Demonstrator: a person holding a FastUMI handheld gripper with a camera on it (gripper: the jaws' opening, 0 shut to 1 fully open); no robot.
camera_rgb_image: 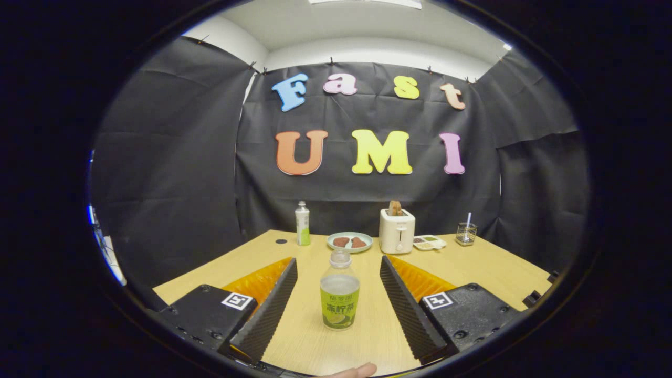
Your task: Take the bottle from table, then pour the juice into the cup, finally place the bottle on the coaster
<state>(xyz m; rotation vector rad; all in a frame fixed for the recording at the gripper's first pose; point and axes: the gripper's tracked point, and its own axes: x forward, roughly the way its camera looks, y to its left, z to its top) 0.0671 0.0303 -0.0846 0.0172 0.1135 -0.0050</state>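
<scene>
Right at the near edge a fingertip (356,371) pokes in, and ahead of it runs the table (488,268), biggest thing out here. Now my hand-held gripper (338,294): fingers spread wide, touching nothing. Standing upright between them is the bottle (339,291), long axis vertical, label facing me, dead centre in the gap with clear wood on both sides, so I reckon a straight push forward and a squeeze does it. Further back, well beyond the fingers: a toaster (397,231), a plate (349,242) of food, a second bottle (302,223), a small tray (429,242). That mesh holder (465,233) might be the cup, hard to tell from here.
</scene>
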